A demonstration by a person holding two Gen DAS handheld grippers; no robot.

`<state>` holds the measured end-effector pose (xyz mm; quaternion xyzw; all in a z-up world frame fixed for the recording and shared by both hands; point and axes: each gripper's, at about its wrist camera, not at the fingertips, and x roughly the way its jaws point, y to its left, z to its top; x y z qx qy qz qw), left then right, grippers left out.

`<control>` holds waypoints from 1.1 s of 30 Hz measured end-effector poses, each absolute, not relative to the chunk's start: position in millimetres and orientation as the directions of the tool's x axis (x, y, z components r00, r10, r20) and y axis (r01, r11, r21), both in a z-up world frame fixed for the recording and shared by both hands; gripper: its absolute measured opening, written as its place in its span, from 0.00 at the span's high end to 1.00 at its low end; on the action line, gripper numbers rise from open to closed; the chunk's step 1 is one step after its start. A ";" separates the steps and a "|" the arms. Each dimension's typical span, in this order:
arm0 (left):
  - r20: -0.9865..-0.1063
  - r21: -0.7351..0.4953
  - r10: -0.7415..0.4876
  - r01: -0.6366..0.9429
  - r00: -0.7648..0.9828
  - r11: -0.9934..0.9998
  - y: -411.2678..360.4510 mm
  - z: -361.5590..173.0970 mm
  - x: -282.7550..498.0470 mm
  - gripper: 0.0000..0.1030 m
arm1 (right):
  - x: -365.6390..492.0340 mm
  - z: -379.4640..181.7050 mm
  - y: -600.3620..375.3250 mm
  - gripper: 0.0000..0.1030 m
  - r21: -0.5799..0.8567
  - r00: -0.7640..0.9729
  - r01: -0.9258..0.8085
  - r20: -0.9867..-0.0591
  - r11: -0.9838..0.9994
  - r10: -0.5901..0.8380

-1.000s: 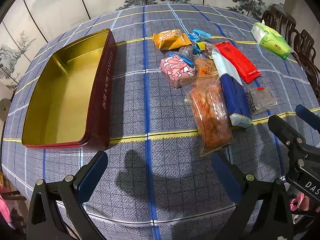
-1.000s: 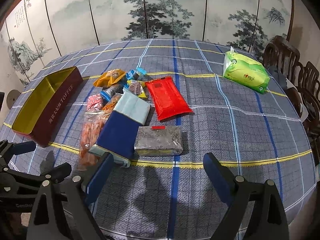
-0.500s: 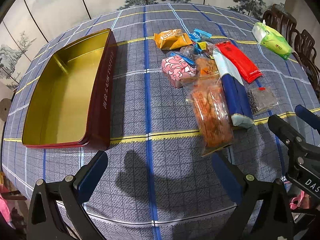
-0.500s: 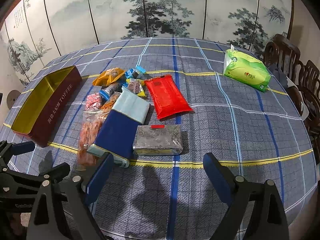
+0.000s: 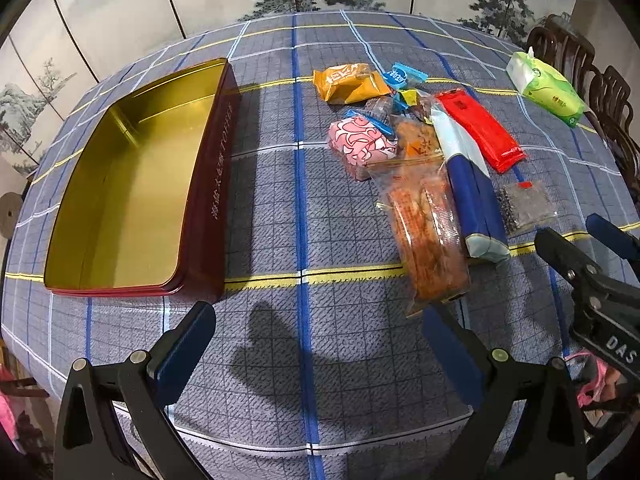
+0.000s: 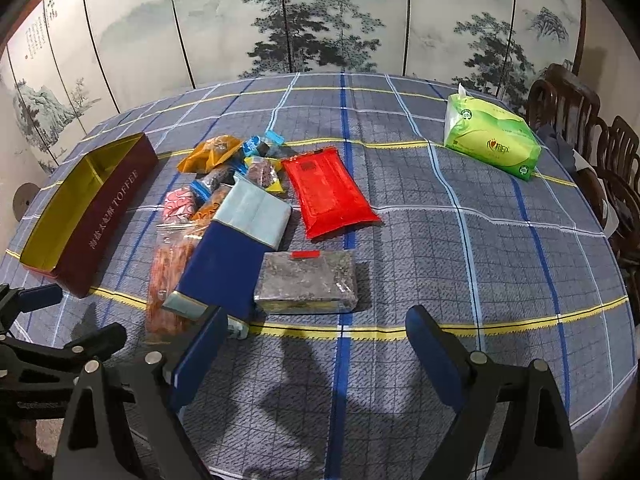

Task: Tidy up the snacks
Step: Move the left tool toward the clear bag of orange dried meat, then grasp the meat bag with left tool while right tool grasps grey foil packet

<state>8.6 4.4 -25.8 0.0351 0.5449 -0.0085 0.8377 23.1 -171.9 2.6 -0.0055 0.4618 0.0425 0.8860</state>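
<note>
An open maroon toffee tin (image 5: 208, 184) (image 6: 108, 220) with a gold inside lies empty at the left. Right of it is a heap of snacks: a long clear bag of orange snacks (image 5: 428, 236), a blue and pale box (image 5: 472, 192) (image 6: 236, 256), a red packet (image 5: 480, 128) (image 6: 328, 196), a pink wrapped pack (image 5: 360, 146), an orange pack (image 5: 348, 82), a clear dark-filled pack (image 6: 308, 282) and small sweets. My left gripper (image 5: 316, 340) hovers open over the near table edge. My right gripper (image 6: 316, 338) is open just short of the dark-filled pack.
A green tissue pack (image 6: 490, 142) (image 5: 546, 86) lies at the far right. Dark wooden chairs (image 6: 592, 148) stand by the table's right side. A painted folding screen (image 6: 320, 20) closes the back. The plaid tablecloth (image 6: 460, 248) shows bare right of the snacks.
Both grippers have drifted very slightly; the scene has shifted a little in each view. Nothing on the table has moved and both stay open.
</note>
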 end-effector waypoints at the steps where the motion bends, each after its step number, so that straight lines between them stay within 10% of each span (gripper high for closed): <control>1: -0.914 0.050 0.024 0.053 0.406 0.997 4.3 -25.9 8.6 0.01 | 24.8 1.6 -172.3 0.10 0.029 0.568 -0.079 -0.820 0.996 0.069; 21: -0.917 0.044 0.017 0.058 0.400 0.997 -2.7 -30.0 17.4 0.01 | 61.0 -22.5 -177.2 0.11 0.045 0.526 -0.047 -0.848 0.998 0.063; 26: -0.913 0.028 -0.003 0.068 0.409 0.997 -8.0 -28.6 20.5 0.01 | 63.2 -28.0 -185.7 0.40 0.065 0.513 -0.052 -0.855 0.997 0.082; 33: -0.911 0.013 -0.026 0.091 0.412 0.996 -19.0 -29.3 24.1 0.01 | 68.4 -29.6 -195.0 0.40 0.068 0.526 -0.079 -0.845 0.995 0.099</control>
